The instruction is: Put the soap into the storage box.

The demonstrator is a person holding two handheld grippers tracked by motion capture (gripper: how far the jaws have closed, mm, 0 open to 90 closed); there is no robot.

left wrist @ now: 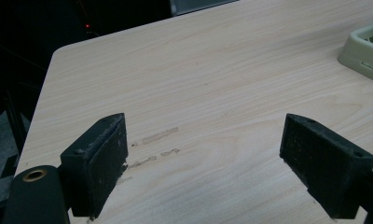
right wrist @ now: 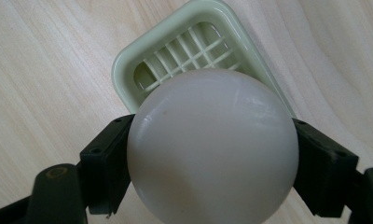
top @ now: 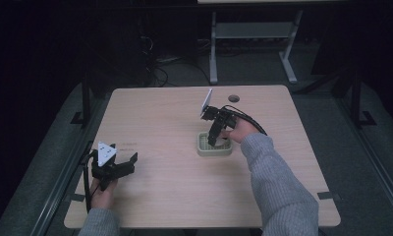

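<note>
In the right gripper view a white ball covers most of the pale green basket, so I cannot tell what lies on the basket's grid floor behind it. The bottom of the ball is cut off by the edge of the picture. The right gripper has its jaws pressed on both sides of the ball and holds it just above the basket. In the high view the ball is hidden by this gripper and the hand, which reach down into the basket near the middle of the wooden table.

The left gripper rests near the left edge of the table, well apart from the basket, with its jaws wide apart and nothing between them. Around the basket the table is open on all sides.
</note>
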